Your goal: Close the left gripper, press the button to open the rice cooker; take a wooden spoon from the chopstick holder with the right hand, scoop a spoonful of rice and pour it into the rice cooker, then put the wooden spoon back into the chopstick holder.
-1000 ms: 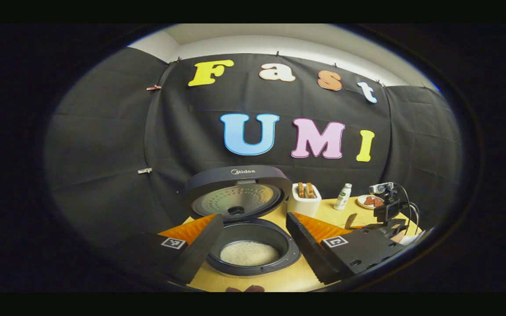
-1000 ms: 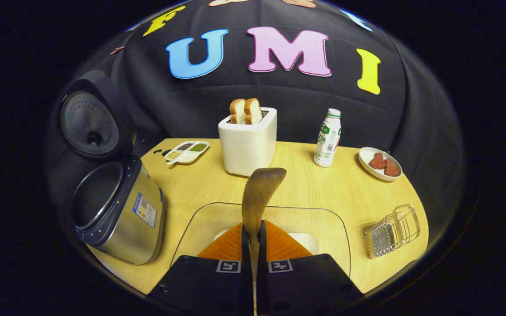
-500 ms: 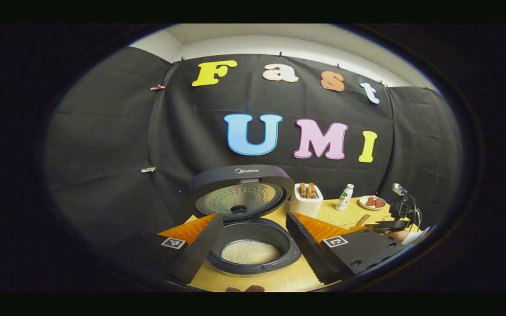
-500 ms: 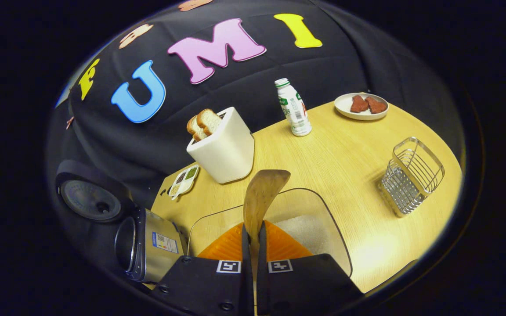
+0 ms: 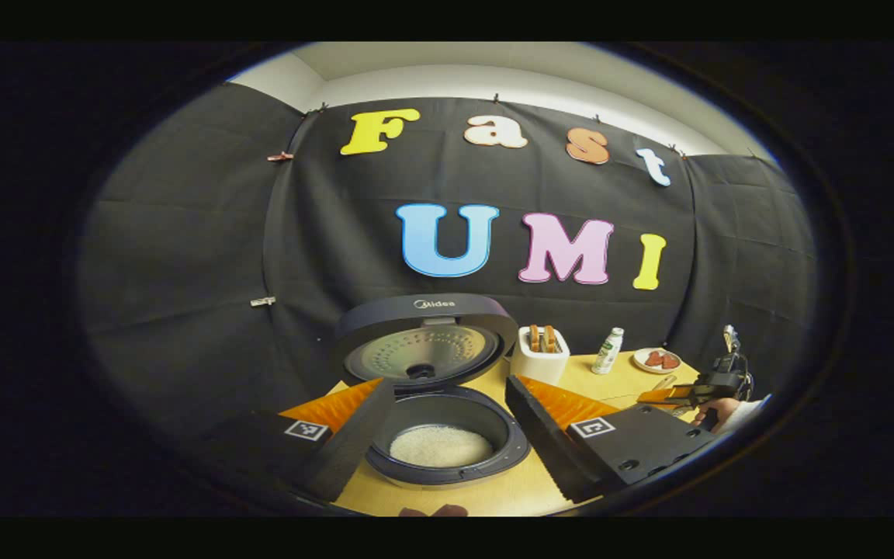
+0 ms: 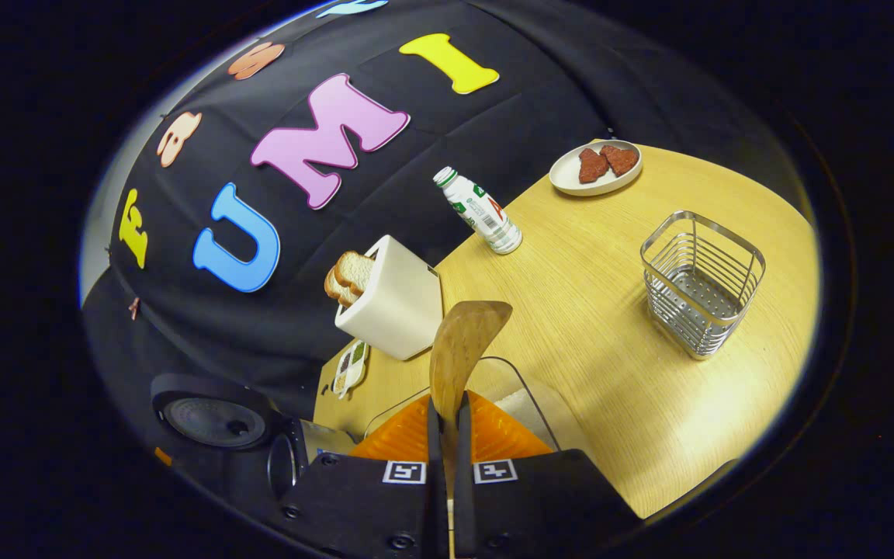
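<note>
The rice cooker [image 5: 447, 442] stands with its lid [image 5: 425, 341] up and white rice in the pot. My left gripper [image 5: 447, 423] hangs open above it, one finger on each side of the pot. In the right gripper view, my right gripper [image 6: 448, 415] is shut on the handle of the wooden spoon [image 6: 459, 349], whose bowl points forward and looks empty. The wire chopstick holder [image 6: 699, 283] stands upright to the right of the spoon. The clear rice container [image 6: 524, 404] lies under the spoon. The cooker [image 6: 261, 442] sits low on the left. Far right in the left gripper view, the right gripper [image 5: 676, 396] is held by a hand.
On the wooden table [image 6: 610, 365] stand a white toaster [image 6: 393, 299] with bread slices, a small bottle [image 6: 482, 213], a plate [image 6: 594, 167] with reddish pieces and a divided dish [image 6: 350, 369] of grains.
The right gripper has rolled and swung right with the spoon, so the chopstick holder has come closer and more central. The left gripper has barely moved.
</note>
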`<state>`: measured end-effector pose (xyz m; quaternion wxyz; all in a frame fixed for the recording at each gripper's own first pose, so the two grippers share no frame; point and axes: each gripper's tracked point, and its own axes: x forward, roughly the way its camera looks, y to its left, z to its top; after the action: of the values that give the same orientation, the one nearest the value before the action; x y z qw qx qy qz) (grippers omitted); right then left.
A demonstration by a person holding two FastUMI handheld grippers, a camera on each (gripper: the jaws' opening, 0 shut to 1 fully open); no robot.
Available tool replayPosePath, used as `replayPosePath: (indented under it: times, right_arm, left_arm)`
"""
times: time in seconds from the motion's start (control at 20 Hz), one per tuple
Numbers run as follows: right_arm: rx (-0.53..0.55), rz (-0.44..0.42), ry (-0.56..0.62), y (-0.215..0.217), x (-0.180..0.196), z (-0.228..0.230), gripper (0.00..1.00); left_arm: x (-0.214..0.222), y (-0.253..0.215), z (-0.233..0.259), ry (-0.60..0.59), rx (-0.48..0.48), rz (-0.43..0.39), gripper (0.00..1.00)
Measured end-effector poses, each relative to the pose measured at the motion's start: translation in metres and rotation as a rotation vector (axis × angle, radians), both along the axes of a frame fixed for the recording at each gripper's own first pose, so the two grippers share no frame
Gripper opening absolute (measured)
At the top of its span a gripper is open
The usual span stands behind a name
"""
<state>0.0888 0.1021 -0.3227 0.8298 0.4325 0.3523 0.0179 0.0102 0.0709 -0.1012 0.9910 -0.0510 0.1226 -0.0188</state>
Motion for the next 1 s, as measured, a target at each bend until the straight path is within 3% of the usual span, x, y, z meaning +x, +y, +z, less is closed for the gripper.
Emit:
replayPosePath:
  times: [0.25,0.55,0.9,1.0]
  right_arm:
    - [0.123,-0.068,-0.026,-0.021,0.001,0.022,0.08]
    - [0.374,-0.156,-0.046,-0.022,0.008,0.052,0.08]
    - [0.485,-0.128,-0.064,0.011,0.005,0.099,0.07]
    - [0.474,-0.092,-0.066,0.031,0.004,0.109,0.07]
  left_arm:
    - [-0.003,-0.004,0.003,-0.012,-0.002,-0.001,0.97]
    - [-0.007,-0.008,0.005,-0.016,-0.017,-0.004,0.97]
    - [-0.013,-0.001,0.002,-0.019,-0.028,0.01,0.97]
    - [-0.014,0.004,0.002,-0.02,-0.035,0.021,0.97]
